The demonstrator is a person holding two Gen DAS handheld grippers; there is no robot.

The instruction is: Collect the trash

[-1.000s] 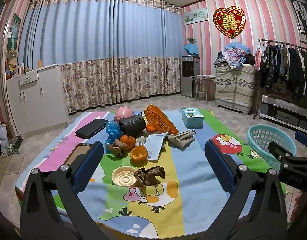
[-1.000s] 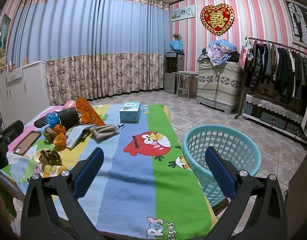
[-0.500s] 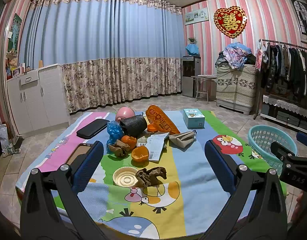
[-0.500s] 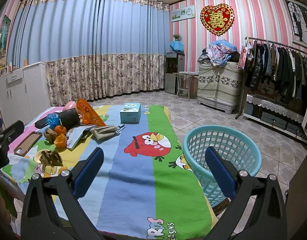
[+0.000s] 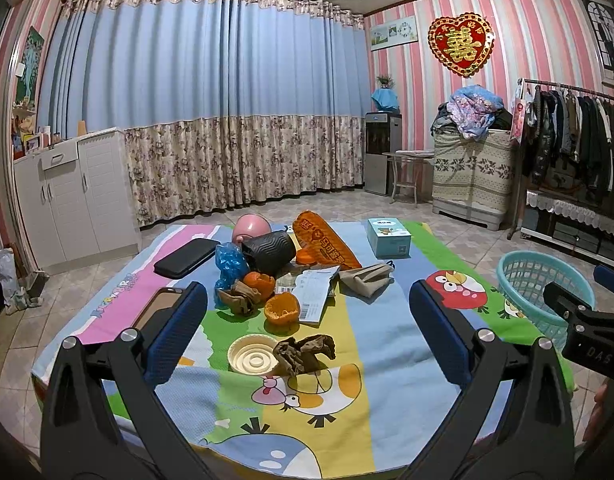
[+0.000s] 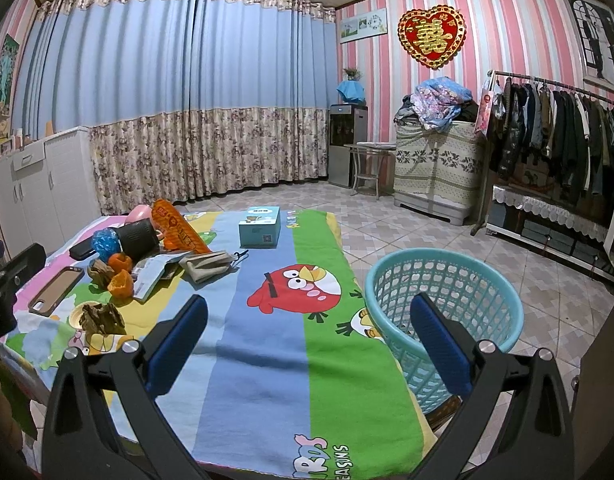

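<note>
A pile of litter lies on the cartoon cloth: orange peel (image 5: 282,307), a brown crumpled wrapper (image 5: 305,354) on a cream lid (image 5: 251,356), a blue plastic wad (image 5: 230,266), a torn paper envelope (image 5: 318,293), an orange snack bag (image 5: 325,240). The turquoise basket (image 6: 443,300) stands at the table's right edge. My left gripper (image 5: 307,334) is open and empty, held short of the wrapper. My right gripper (image 6: 307,340) is open and empty, above the cloth beside the basket.
A black cup (image 5: 269,249), a pink ball (image 5: 251,227), a black case (image 5: 186,258), a phone (image 5: 157,308), a beige pouch (image 5: 367,278) and a teal box (image 5: 388,237) also lie on the cloth. White cabinets stand left, a clothes rack right.
The left gripper's view has shifted slightly, the pile sitting a little higher and nearer centre. The right gripper has barely moved. Both stay open.
</note>
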